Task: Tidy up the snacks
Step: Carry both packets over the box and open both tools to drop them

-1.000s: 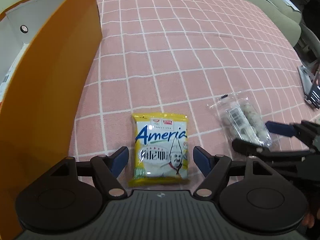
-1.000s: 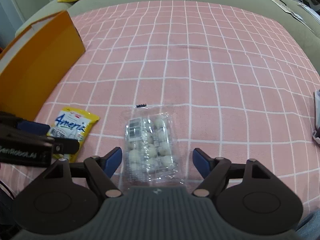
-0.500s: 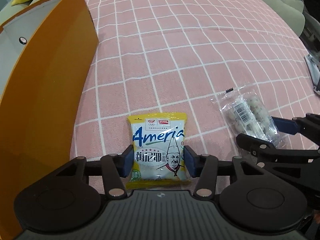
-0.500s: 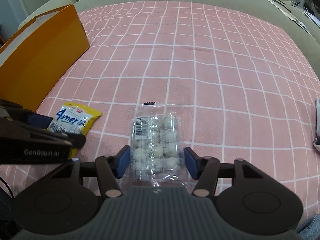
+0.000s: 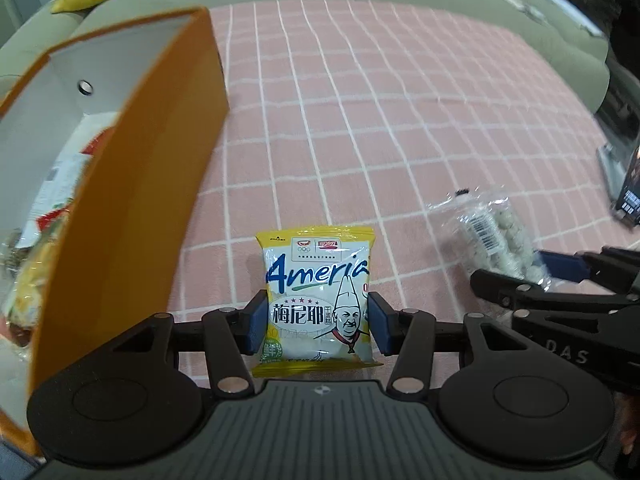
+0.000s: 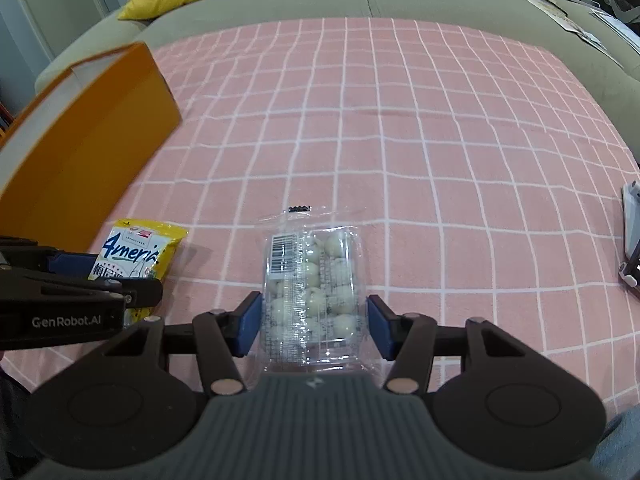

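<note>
Both tools have closed: left tool (image 5: 316,326) now grips yellow packet (image 5: 318,292), right tool (image 6: 314,326) the clear pack (image 6: 310,284).

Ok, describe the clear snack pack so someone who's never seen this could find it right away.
Start at the pink checked blanket on the sofa, with the orange box at its left edge. The clear pack lies between the right gripper's blue pads, right of the yellow packet. It alone is see-through, showing pale round balls and a barcode label.
</note>
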